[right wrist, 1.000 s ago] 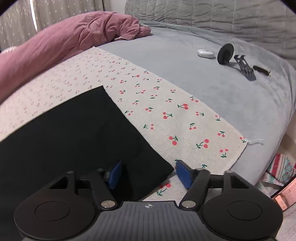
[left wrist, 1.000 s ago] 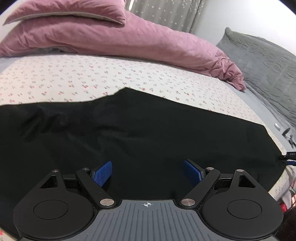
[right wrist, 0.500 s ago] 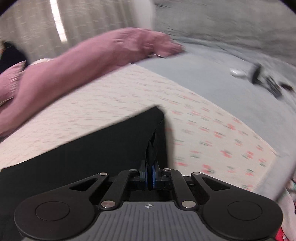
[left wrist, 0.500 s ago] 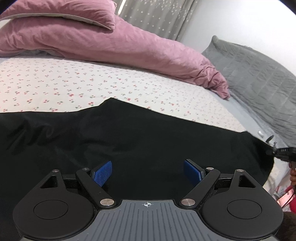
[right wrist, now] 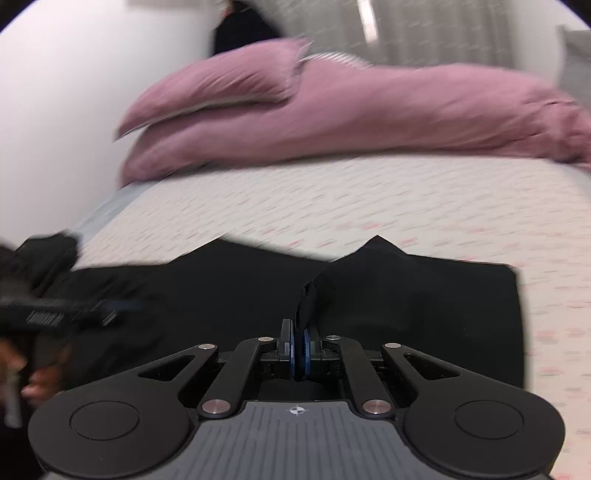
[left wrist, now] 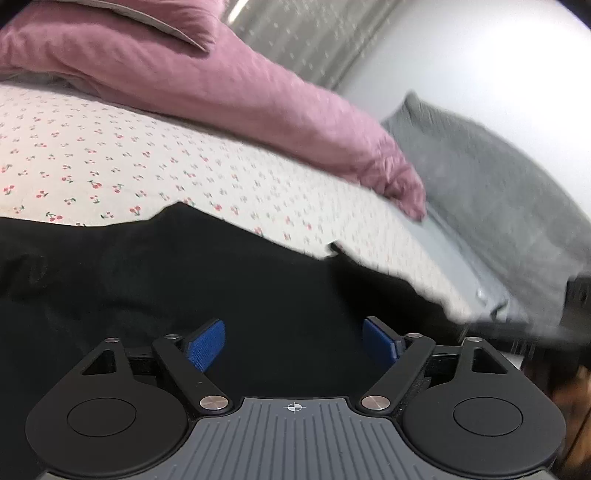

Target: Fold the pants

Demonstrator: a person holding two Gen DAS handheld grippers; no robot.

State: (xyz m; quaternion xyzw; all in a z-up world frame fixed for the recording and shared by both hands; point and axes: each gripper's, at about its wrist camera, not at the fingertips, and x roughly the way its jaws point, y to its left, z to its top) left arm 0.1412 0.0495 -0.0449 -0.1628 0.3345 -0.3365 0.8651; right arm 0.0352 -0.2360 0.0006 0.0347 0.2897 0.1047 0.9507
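A: On a bed spread with a cherry-print sheet (left wrist: 110, 155), seen from the left wrist: black pants (left wrist: 258, 295) lie flat across the near half, matte and softly creased, their far edge stepping up at a small notch. The left gripper (left wrist: 294, 345) hangs over the cloth, its jaws closing yet well apart, ribbed blue pads (left wrist: 207, 345) touching nothing.

B: And behind?

A: A crumpled pink duvet (left wrist: 240, 92) runs along the far side under a pink pillow (left wrist: 110, 14); a quilted grey cover (left wrist: 498, 192) lies far right beside a dotted curtain (left wrist: 303, 40). All motion-blurred at the right edge.

B: From the right wrist?

A: The right gripper (right wrist: 297, 349) is clamped tight on a bunched fold of the pants (right wrist: 406, 302), the fabric rising as a dark ridge from between its blue pads (right wrist: 306, 350) while the rest lies smooth, a squared corner to the right. The pink duvet (right wrist: 369, 122) and pillow (right wrist: 214, 88) sit beyond.

B: Any writing?

A: White lettering on the blurred black tool at near left, held by a hand (right wrist: 37, 376), cannot be read.
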